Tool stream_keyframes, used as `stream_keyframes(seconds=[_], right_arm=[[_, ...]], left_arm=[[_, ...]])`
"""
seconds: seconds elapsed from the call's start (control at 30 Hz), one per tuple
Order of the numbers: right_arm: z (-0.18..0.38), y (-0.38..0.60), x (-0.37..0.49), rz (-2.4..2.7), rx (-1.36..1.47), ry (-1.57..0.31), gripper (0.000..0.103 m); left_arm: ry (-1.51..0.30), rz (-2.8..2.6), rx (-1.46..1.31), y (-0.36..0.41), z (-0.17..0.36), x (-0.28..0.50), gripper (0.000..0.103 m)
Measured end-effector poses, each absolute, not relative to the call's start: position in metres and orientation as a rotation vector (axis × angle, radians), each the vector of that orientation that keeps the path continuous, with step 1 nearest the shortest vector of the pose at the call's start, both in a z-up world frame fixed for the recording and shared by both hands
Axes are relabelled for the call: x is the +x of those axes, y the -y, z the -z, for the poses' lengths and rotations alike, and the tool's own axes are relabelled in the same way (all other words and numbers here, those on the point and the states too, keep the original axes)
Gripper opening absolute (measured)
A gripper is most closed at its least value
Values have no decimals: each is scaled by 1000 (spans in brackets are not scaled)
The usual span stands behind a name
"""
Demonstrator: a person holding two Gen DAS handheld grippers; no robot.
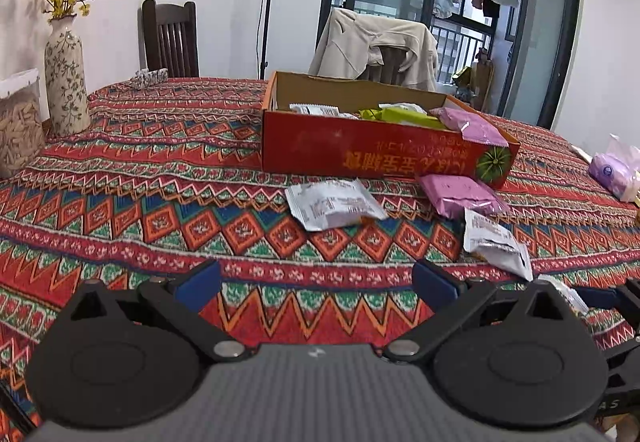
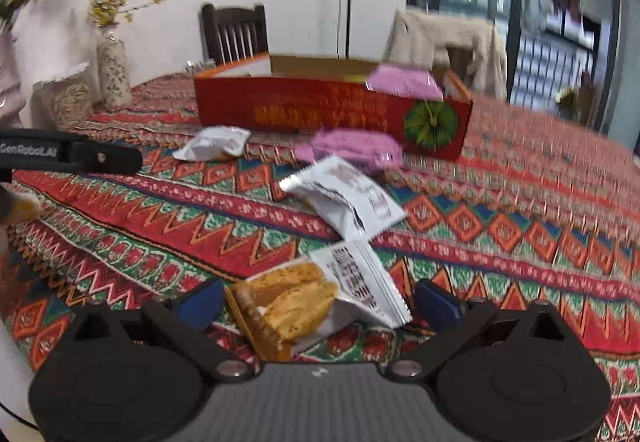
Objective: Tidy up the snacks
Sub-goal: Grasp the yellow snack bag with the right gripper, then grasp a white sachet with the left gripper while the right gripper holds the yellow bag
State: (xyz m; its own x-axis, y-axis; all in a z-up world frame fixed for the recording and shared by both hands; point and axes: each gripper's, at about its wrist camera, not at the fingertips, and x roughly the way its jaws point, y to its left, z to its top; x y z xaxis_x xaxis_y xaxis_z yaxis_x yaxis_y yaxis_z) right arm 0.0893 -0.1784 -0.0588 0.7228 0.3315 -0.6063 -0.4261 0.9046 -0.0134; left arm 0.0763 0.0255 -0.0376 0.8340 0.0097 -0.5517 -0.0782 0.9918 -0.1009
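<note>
Nearest the right wrist camera, the right gripper (image 2: 316, 302) stands wide open with a biscuit packet (image 2: 316, 302) lying between its blue pads; neither pad visibly presses on the wrapper, so nothing is judged held. The packet rests on the surface (image 2: 520, 242), angled, its white printed end toward the right pad. This placement reads as the approach to a pick, the jaws straddling the packet ahead of a close.

The left gripper (image 1: 316, 282) is likewise wide open and empty, poised over bare patterned cloth, short of any snack. It appears held in reserve or aimed toward the white packet (image 1: 332, 203) ahead.

Further out, a second white packet (image 2: 344, 193) lies just beyond the first, and a pink packet (image 2: 356, 149) sits against the front wall of the red cardboard box (image 2: 320, 109). The box already holds green, white and pink packets, one pink packet (image 1: 468, 123) overhanging its rim. It is evidently the collection point; four packets remain loose outside it.

A vase (image 1: 66, 73) and a filled jar (image 1: 20, 121) stand well apart at the surface's far left, clear of the work.
</note>
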Motion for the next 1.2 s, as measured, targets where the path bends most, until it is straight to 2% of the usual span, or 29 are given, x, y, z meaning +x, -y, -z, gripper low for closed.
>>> stream_keyframes(seconds=[0.03,0.17,0.2,0.3,0.33,0.63,0.87,1.2], right_arm=[[59,178,87,-431,-160,-625,85],[57,176,77,-457,-183,-590,71],[57,176,74,-467,-183,-584,60],[54,178,70,-468,-178,-565,56],[53,181,69,-467,-171,-556,51],[36,199,72,-452,-97,-475,49],[21,220,90,-369,-39,-431,49],[21,238,127,-309,13,-427,49]], left_arm=[[-583,-47,-121,-25,38,75,103],[-583,-50,-126,-26,39,73,103],[-582,-50,-128,-27,39,73,103],[-581,-47,-128,-26,38,74,103],[-580,-46,-127,-26,38,75,103],[-587,-60,-135,-25,34,95,103],[-617,-109,-155,-20,27,141,103],[-752,-195,-184,-7,49,211,103]])
